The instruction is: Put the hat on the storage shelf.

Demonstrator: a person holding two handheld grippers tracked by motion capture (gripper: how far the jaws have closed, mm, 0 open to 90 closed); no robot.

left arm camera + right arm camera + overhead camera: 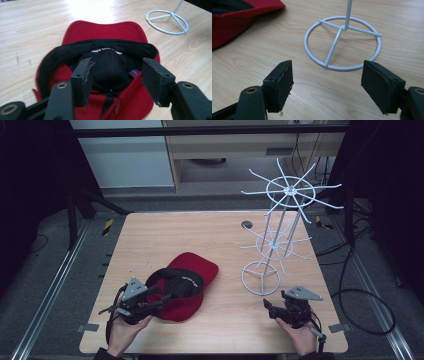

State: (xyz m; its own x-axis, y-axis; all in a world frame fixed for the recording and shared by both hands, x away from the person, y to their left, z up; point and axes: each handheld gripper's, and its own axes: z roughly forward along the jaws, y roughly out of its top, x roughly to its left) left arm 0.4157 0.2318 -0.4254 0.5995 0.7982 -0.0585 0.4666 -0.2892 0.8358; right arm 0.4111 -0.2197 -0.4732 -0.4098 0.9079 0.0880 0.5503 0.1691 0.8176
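Fingers (81, 80) of left gripper (150, 301) spread wide, over the rear of one red cap (187, 282), holding nothing. Right gripper (274, 309) fingers (280, 83) also wide apart, empty, aimed at the ring base of one white wire rack (277, 227). Cap lies upside down, black lining up, on the table (165, 232), left of the rack. Two grippers, two hands.

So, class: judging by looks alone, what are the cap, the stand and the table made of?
Cap: red matte cloth, black lining, visible stitching.
Stand: probably metal wire painted white; thin smooth rods.
Table: wood or wood-look laminate; pale grain, slight sheen.
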